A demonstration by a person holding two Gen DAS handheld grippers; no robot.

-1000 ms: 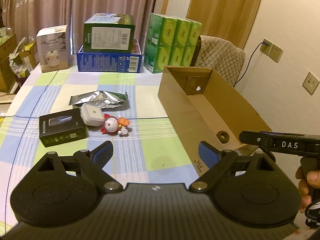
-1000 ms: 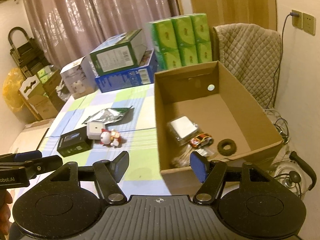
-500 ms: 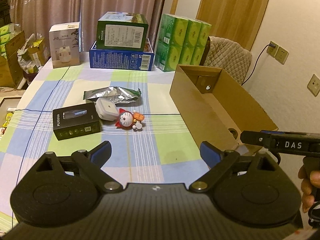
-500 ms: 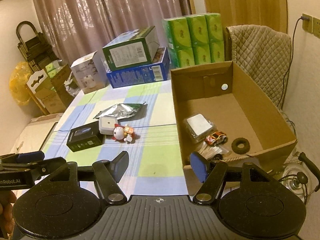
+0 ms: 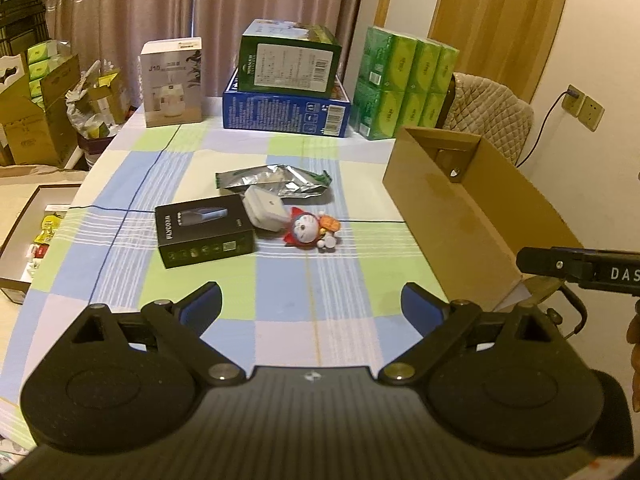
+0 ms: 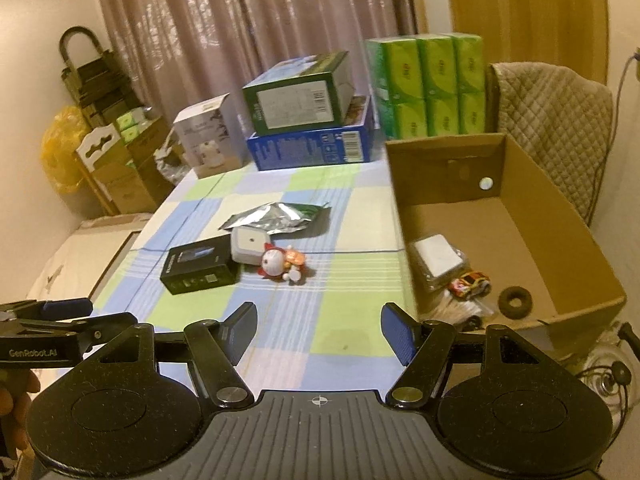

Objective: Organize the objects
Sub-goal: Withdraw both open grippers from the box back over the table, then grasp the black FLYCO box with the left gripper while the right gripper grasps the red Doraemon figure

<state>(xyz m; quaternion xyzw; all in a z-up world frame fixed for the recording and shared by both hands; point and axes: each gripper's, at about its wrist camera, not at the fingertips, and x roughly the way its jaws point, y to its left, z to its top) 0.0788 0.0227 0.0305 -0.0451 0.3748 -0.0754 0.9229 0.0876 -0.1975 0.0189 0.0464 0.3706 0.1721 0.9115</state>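
Hidden or unclear: from the left wrist view the cardboard box (image 5: pixel 452 204) shows mostly its outer wall, so its contents are out of sight; the right wrist view shows a white packet (image 6: pixel 437 258), a toy car (image 6: pixel 470 282) and a dark ring (image 6: pixel 516 299) on its floor, with something pale below the car that is too blurred to name.
Cut off: the right tongs (image 5: pixel 576 266) enter the left view only as a dark bar at the right edge; the left tongs (image 6: pixel 60 312) show as a bar at the left edge of the right view.
Edges and open room: the checked tabletop (image 5: pixel 280 280) is bare between the tongs and the loose things; the box stands along its right edge; stacked cartons line the far edge.
Task things: a black box (image 5: pixel 204 230), a white case (image 5: pixel 266 210), a small doll (image 5: pixel 306 230) and a foil bag (image 5: pixel 276 180) are clustered mid-tabletop, the case touching the black box and the doll.
Relative to tongs: the cluster lies beyond both tongs, well apart from the fingers.
Left tongs: wide apart, gripping nothing.
Right tongs: roughly half spread, nothing between them.
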